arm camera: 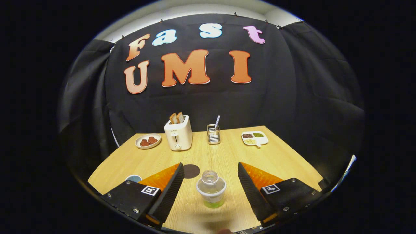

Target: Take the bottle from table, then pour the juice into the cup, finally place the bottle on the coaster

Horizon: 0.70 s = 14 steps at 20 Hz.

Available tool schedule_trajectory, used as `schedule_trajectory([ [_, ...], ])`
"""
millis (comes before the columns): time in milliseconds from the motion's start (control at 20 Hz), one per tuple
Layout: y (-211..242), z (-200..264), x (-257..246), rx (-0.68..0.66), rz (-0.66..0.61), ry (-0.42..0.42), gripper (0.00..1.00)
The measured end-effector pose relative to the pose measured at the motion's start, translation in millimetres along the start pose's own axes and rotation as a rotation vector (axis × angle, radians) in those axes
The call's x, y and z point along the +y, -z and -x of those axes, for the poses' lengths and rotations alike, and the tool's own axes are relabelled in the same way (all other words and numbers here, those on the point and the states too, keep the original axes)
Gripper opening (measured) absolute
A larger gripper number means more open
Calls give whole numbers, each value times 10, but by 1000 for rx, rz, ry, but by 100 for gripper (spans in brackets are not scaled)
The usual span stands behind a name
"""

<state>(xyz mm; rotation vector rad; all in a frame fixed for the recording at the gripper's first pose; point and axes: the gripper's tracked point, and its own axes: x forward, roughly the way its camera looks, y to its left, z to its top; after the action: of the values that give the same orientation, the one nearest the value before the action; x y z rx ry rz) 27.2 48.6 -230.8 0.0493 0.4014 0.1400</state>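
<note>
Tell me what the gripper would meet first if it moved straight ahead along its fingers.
Probably the bottle: it stands between the open gripper fingers, touching neither. Beyond it lie the dark coaster and the utensil rack; depth is uncertain.

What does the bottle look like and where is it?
The bottle is small and made of clear plastic, seen from above. It stands upright on the wooden table. Its round mouth looks open, with no cap to be seen. A wide pale collar rings it below the neck, and green juice shows at the bottom. It sits between the two fingers of the open gripper, and neither finger touches it. A dark round coaster lies just beyond it.
</note>
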Motion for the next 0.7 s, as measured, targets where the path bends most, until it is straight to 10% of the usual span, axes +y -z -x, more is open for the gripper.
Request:
schedule_trajectory([
  [700, 891, -383, -16, 156, 30, -13, 99],
])
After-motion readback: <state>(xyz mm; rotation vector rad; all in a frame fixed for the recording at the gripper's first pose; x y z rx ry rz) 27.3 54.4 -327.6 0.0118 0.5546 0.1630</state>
